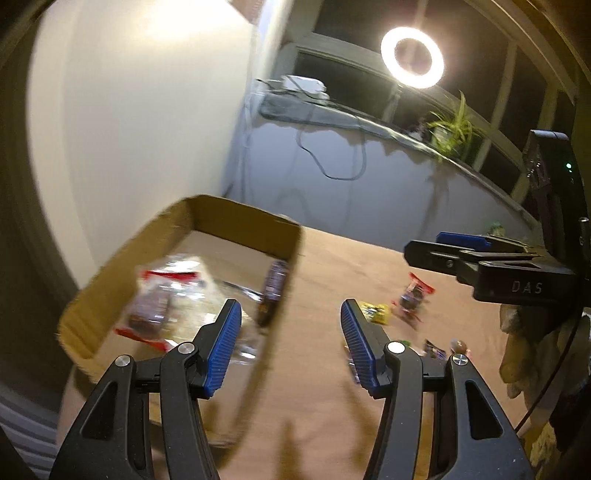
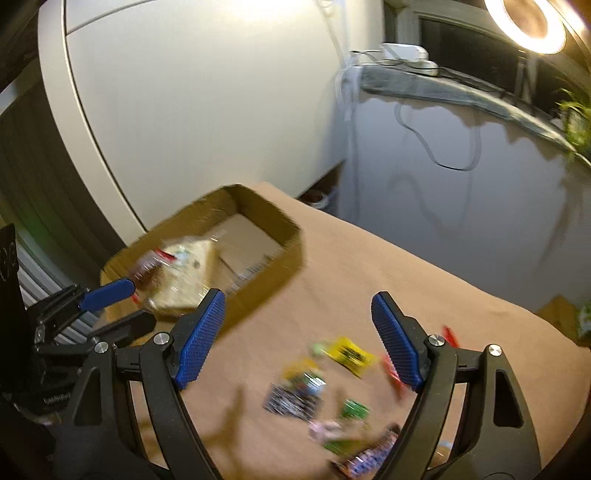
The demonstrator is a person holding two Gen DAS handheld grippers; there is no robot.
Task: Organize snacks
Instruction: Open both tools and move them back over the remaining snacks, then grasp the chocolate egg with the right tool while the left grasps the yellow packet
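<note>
Both views are pretty motion-blurred, so some of the packets are hard to make out.

The left gripper (image 1: 290,347) has its jaws spread wide with nothing between them. Right between the blue pads (image 1: 224,347) there's the near right wall of a cardboard box (image 1: 243,221), which runs away ahead and to the left of the jaws. Just past the left jaw, inside the box, sits a clear bag with red edges (image 1: 166,299), and further in, against the right wall, a dark purple packet (image 1: 275,284). Just behind the right jaw there's a yellow packet (image 1: 376,312) on the tan table (image 1: 332,406), and a bit further right a red-and-purple wrapper (image 1: 412,297). The right gripper (image 1: 436,245) pokes in from the right edge, further out, above the table.

In the right wrist view, the right gripper (image 2: 297,341) is wide open and empty too. Between and just below its jaws lies a scatter of loose snacks on the table (image 2: 369,258): a dark patterned packet (image 2: 291,400), a small green one (image 2: 354,410), and the yellow packet (image 2: 351,354) closer to the right jaw. A red wrapper (image 2: 391,373) sits partly behind that jaw. Ahead and left of the left jaw is the box (image 2: 266,206) with the clear bag (image 2: 181,277) inside. The left gripper (image 2: 129,306) hangs over the box's near corner. Far back, a ring light (image 2: 528,22) glows.
</note>
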